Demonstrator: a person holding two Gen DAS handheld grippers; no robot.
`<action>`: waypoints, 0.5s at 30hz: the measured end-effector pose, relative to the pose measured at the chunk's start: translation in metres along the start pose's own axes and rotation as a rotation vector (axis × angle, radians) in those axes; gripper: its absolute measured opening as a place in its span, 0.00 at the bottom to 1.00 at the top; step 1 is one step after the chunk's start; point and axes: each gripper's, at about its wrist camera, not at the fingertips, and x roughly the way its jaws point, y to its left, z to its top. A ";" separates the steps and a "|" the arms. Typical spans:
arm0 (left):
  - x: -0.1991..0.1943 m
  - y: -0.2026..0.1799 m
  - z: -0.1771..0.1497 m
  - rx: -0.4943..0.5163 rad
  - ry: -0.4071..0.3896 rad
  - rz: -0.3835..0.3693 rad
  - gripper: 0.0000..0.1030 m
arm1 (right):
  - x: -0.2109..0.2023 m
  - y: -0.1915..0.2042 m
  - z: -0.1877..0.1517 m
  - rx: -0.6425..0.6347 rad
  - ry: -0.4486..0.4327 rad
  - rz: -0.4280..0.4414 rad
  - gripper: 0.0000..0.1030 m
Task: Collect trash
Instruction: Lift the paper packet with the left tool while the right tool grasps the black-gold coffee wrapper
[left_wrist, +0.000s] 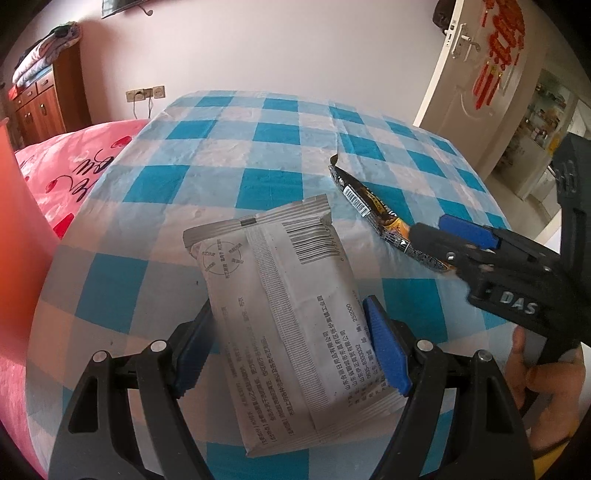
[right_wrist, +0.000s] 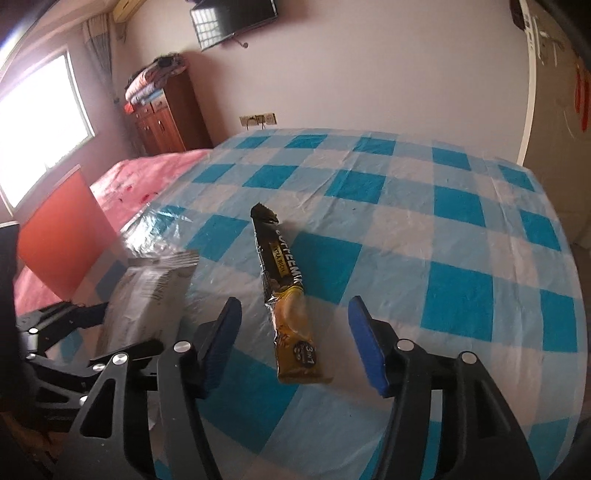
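Observation:
A grey printed packet (left_wrist: 284, 310) lies on the blue-and-white checked tablecloth (left_wrist: 258, 147). My left gripper (left_wrist: 291, 325) has its blue pads against both sides of the packet. A black and yellow coffee-mix sachet (right_wrist: 286, 295) lies on the cloth to the right, also in the left wrist view (left_wrist: 373, 206). My right gripper (right_wrist: 293, 325) is open, its jaws on either side of the sachet's near end without touching it. It shows in the left wrist view (left_wrist: 436, 240). The grey packet shows at the left of the right wrist view (right_wrist: 147, 291).
An orange panel (right_wrist: 62, 236) stands at the table's left edge. A pink bed (left_wrist: 77, 166) lies beyond it, with a wooden cabinet (right_wrist: 166, 114) by the wall. A white door (left_wrist: 476, 70) stands open at the right.

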 end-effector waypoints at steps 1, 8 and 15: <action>0.000 0.001 0.000 -0.001 0.000 -0.006 0.76 | 0.003 0.002 0.001 -0.012 0.006 -0.013 0.59; -0.003 0.010 0.001 0.002 -0.012 -0.038 0.76 | 0.025 0.023 0.000 -0.132 0.072 -0.126 0.51; -0.004 0.019 0.001 -0.005 -0.011 -0.072 0.76 | 0.025 0.026 -0.002 -0.151 0.063 -0.116 0.26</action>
